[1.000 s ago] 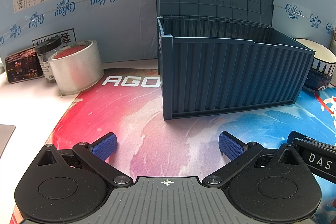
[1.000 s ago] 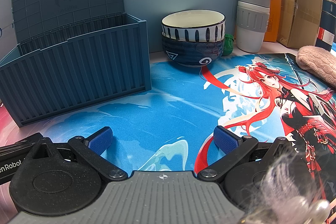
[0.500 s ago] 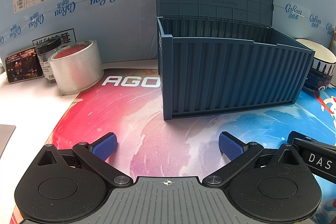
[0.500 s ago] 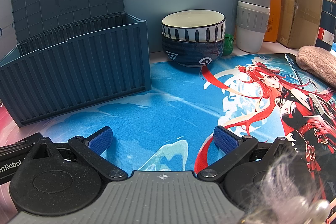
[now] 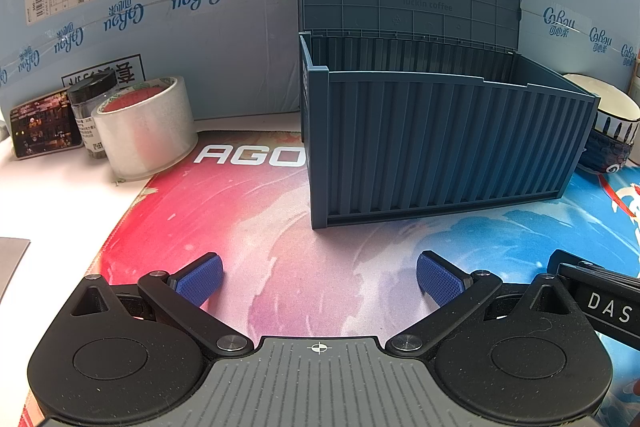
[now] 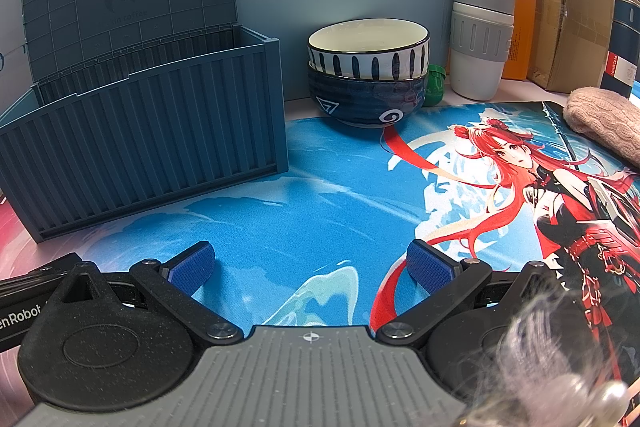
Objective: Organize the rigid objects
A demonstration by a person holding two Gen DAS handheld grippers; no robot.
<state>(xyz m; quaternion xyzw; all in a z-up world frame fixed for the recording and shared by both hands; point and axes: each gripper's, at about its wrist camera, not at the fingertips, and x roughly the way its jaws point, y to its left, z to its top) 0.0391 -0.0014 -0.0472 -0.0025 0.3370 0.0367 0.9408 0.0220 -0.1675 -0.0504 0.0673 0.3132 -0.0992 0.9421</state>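
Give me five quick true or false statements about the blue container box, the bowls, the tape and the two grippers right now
1. The blue container box has its lid raised. True.
2. The striped bowl sits inside the dark blue bowl. True.
3. The left gripper is shut on the tape roll. False: its fingers are apart and empty; the tape stands on the table, far left of the box.
4. The bowls are inside the box. False: they stand beside it, at the mat's back edge.
5. The right gripper is open with nothing between its fingers. True.
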